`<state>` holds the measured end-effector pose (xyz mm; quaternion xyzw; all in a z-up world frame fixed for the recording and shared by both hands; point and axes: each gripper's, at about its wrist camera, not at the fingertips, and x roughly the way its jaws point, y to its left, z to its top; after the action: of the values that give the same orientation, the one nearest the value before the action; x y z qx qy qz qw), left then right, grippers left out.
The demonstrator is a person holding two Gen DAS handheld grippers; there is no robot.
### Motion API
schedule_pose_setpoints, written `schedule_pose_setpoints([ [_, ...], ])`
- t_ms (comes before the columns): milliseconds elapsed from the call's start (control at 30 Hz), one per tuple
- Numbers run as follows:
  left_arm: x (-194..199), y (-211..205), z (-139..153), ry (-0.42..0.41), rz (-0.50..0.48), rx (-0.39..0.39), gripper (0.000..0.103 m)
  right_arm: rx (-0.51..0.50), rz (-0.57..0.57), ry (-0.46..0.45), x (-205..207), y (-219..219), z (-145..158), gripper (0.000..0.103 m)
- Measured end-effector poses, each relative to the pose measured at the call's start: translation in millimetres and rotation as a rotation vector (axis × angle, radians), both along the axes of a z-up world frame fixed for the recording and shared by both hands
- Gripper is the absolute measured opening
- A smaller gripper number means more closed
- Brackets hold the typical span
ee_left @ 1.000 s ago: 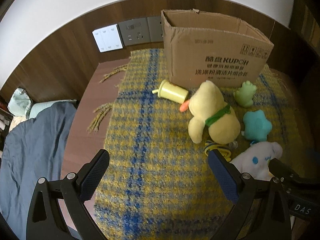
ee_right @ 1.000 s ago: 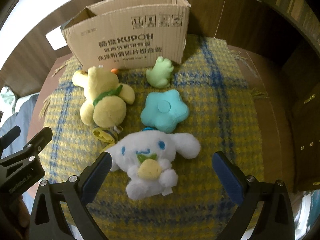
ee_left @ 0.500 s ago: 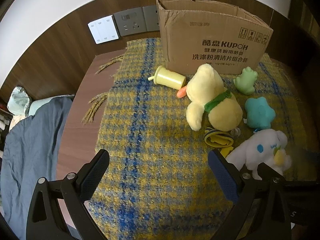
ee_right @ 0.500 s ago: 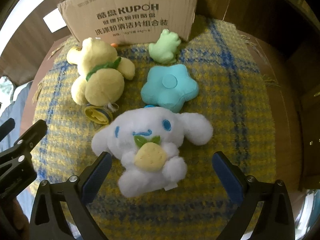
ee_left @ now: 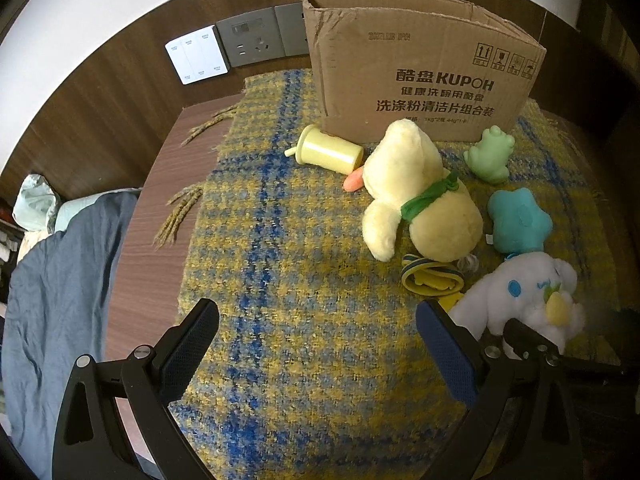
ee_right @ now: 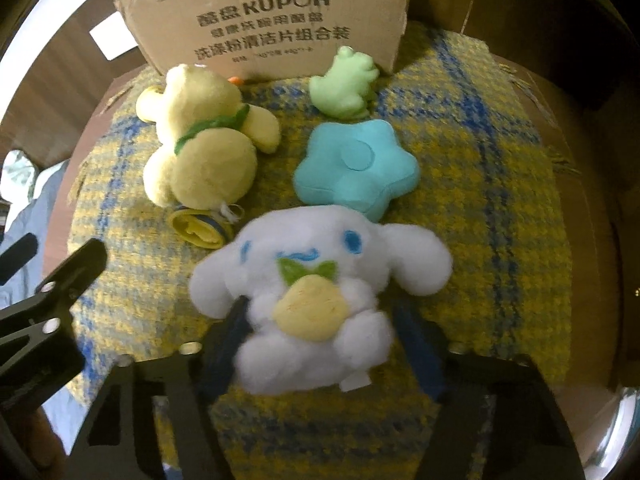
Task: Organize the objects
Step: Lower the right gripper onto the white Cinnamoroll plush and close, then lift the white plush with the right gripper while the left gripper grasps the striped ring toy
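A white plush dog with a yellow fruit on its chest lies on the yellow-and-blue plaid blanket. My right gripper is closing its jaws, and the blue pads press its lower body from both sides. In the left wrist view the same plush lies at the right. My left gripper stands open above bare blanket with nothing between its fingers. Behind the dog stands an open cardboard box.
A yellow duck plush, a green frog, a teal star, a tipped yellow cup and a yellow-blue band lie before the box. Blue bedding is at the left, past the blanket's fringe. Wall switches are behind.
My right gripper came down over the white plush dog and its wide-open jaws closed onto the body. The left gripper stayed open and hardly moved.
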<state>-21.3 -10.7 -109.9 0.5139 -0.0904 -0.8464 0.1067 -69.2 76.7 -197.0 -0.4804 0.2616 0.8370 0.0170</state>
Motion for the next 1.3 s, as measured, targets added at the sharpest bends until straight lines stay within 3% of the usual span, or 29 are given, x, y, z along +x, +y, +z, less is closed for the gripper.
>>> schedule_pose_setpoints([
  [300, -7, 18, -5, -0.011, -0.036, 0.003, 0.101, 0.016, -0.068, 0.060, 16, 16, 10, 0.049],
  [700, -21, 43, -20, -0.017, -0.065, 0.021, 0.101, 0.046, -0.197, 0.097, 33, 56, 13, 0.049],
  [1300, -37, 52, -55, -0.022, -0.077, 0.064, 0.096, 0.049, -0.266, 0.131, 21, 77, -5, 0.049],
])
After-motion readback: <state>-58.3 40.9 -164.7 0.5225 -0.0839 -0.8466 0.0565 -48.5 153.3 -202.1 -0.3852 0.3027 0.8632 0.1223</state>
